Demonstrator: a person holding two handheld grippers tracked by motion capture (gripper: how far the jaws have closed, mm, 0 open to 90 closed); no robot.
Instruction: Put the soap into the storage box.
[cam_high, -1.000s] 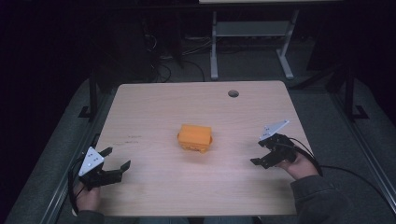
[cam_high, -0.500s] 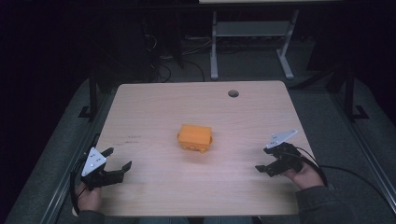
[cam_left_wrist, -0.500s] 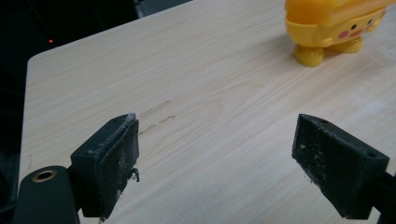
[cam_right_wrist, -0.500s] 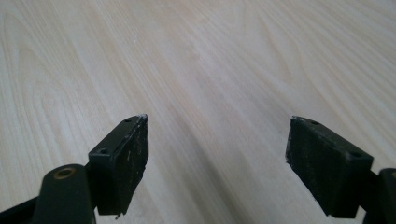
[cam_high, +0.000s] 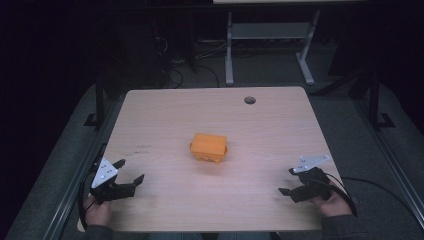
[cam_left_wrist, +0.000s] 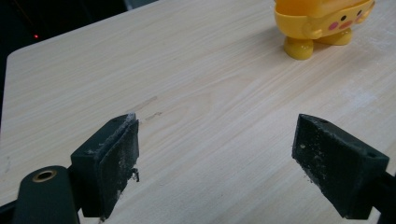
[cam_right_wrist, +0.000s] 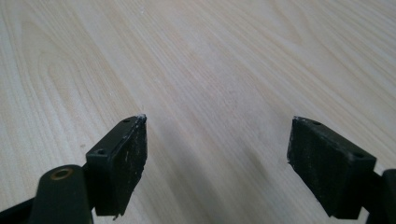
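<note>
Fingers spread on both, right gripper (cam_high: 290, 182) drawn nearer table (cam_high: 165, 115) edge, left gripper (cam_high: 130, 171) unmoved

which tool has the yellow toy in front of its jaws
The left tool. Its own view shows the yellow toy at the top, beyond its open jaws. The right tool faces bare table, its jaws open too.

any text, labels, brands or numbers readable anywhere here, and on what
None can be read.
Yellow toy: pink cheek dots, no lettering that shows.
Table: faint dark marks near the left side, too small to tell whether they are writing.
Left gripper and right gripper, both open: no label visible on the black jaws or grey plates.
</note>
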